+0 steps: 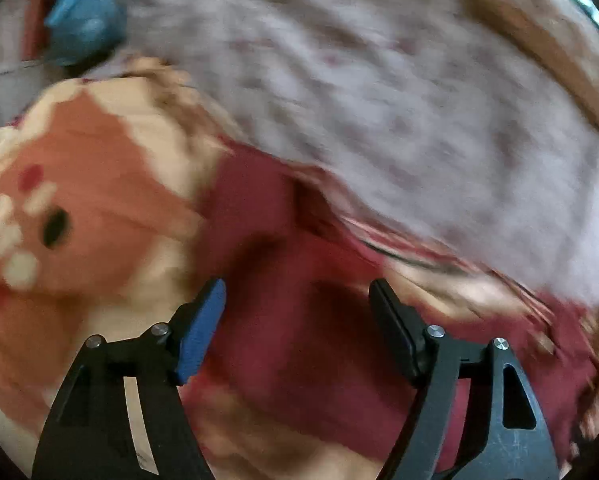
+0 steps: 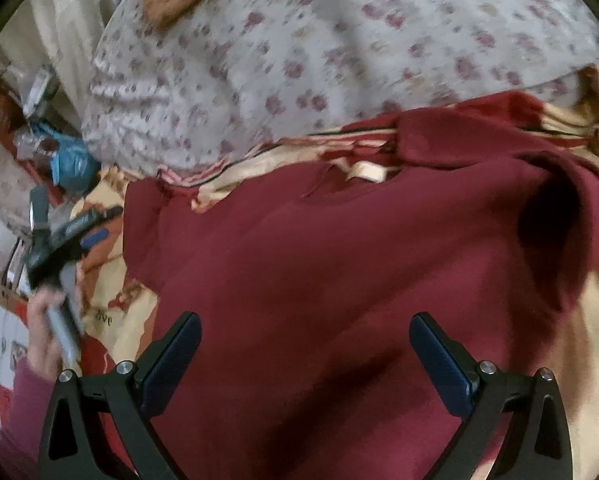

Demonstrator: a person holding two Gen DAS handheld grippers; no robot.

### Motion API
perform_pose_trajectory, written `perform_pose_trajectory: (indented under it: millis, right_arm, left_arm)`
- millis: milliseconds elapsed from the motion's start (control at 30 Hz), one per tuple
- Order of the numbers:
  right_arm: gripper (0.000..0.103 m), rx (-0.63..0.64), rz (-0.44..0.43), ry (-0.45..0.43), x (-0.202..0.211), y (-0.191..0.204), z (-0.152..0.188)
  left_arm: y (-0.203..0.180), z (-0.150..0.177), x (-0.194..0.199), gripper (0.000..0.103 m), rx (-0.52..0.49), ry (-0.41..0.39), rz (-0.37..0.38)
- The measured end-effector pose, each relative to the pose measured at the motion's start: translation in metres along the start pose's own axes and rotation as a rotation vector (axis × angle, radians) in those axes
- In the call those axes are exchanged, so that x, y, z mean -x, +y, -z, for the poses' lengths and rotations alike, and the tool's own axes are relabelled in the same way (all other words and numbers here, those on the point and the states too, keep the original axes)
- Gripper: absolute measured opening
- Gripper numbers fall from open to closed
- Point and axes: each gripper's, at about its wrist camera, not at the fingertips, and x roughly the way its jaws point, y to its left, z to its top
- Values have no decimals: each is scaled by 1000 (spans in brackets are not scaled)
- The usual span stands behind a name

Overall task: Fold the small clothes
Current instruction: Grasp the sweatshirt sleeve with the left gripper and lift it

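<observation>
Both tongs gape wide and hold nothing. Your right gripper [image 2: 305, 354] hangs over the maroon garment [image 2: 319, 248], which lies rumpled on the orange-and-cream blanket [image 2: 115, 332], below the floral cover [image 2: 299, 60]. Your left gripper [image 1: 297, 312] is above its left part, view blurred. Likely next: pinch 1 edge cleanly, 1 layer only, avoid the blanket, flatten the bunched right side first
</observation>
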Motion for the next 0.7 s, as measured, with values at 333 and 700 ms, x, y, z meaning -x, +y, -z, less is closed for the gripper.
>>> perform_pose_trajectory:
  millis: [333, 700]
  right_arm:
    - [103, 45, -44, 71, -35, 11, 7]
    - [103, -17, -80, 28, -15, 1, 2]
  left_arm:
    - [17, -42, -98, 50, -104, 41, -183]
    - [-4, -19, 36, 8, -34, -41, 205]
